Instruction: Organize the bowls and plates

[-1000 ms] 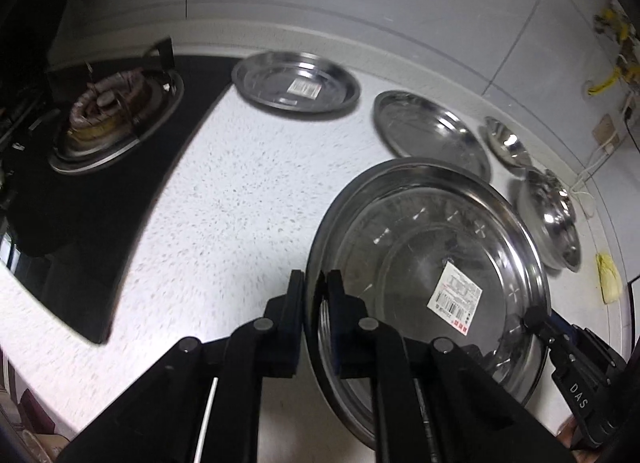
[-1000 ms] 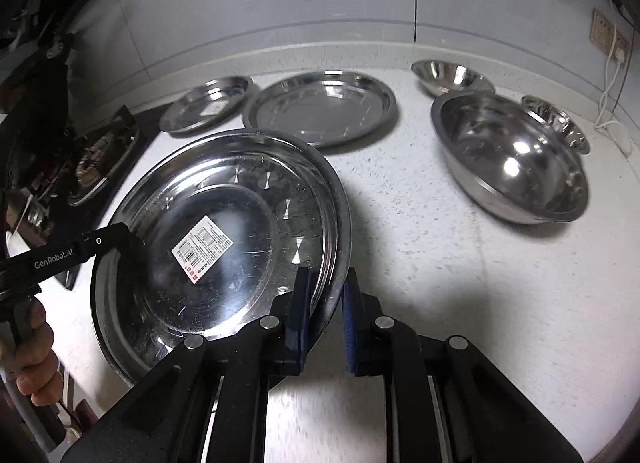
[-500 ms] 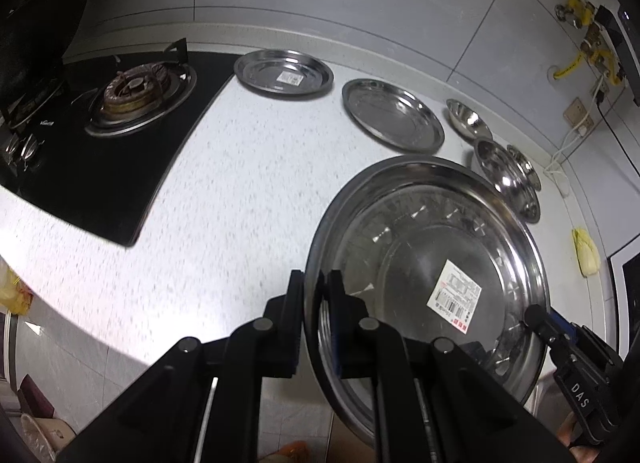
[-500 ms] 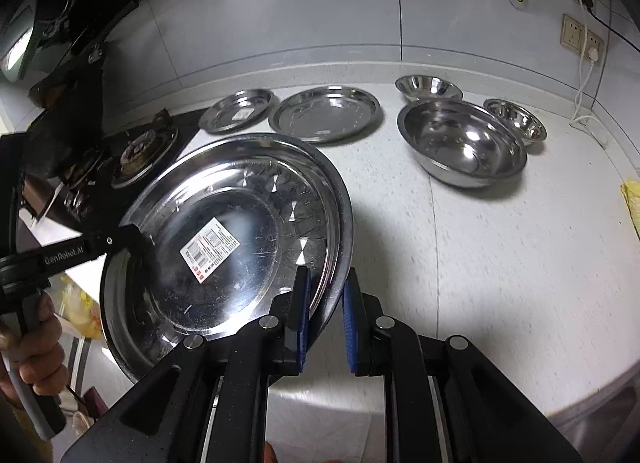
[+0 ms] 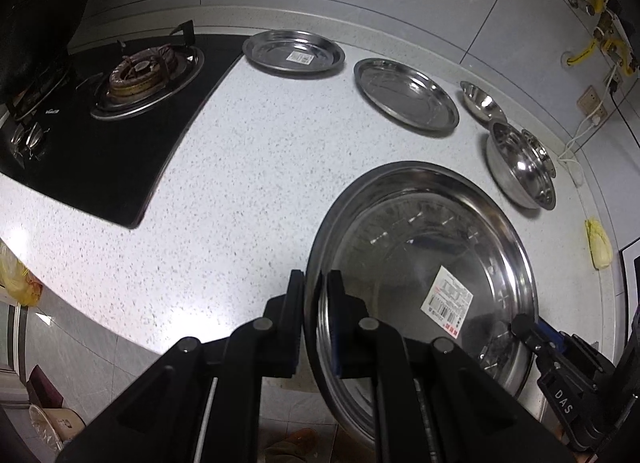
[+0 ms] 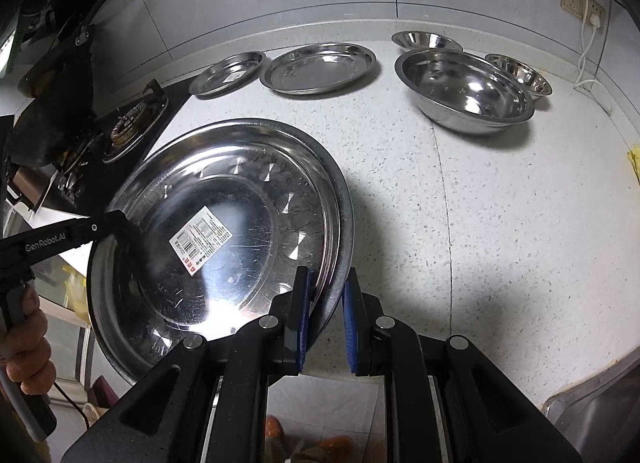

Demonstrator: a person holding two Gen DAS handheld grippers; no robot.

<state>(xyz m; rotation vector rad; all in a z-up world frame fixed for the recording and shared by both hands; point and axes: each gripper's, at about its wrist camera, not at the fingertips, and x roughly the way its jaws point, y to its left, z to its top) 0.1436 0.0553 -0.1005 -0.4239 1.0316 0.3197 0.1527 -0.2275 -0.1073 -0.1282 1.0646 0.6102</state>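
A large steel plate [image 5: 420,263] with a barcode sticker is held above the counter's front edge by both grippers. My left gripper [image 5: 311,283] is shut on its left rim. My right gripper [image 6: 326,283] is shut on its right rim [image 6: 340,223]. A small stickered plate [image 5: 294,51] and a medium plate [image 5: 406,93] lie at the back of the counter. A large bowl [image 6: 464,89] and two small bowls [image 6: 426,40] [image 6: 520,73] stand to their right.
A black gas hob [image 5: 120,103] with a burner sits at the left of the speckled white counter [image 5: 260,151]. A yellow cloth [image 5: 598,239] lies at the right. A wall socket [image 6: 576,3] and cable are on the tiled wall. The floor shows below the counter edge.
Both grippers have carried the large plate up and back from the counter, then slightly closer again. The grip on both rims is unchanged.
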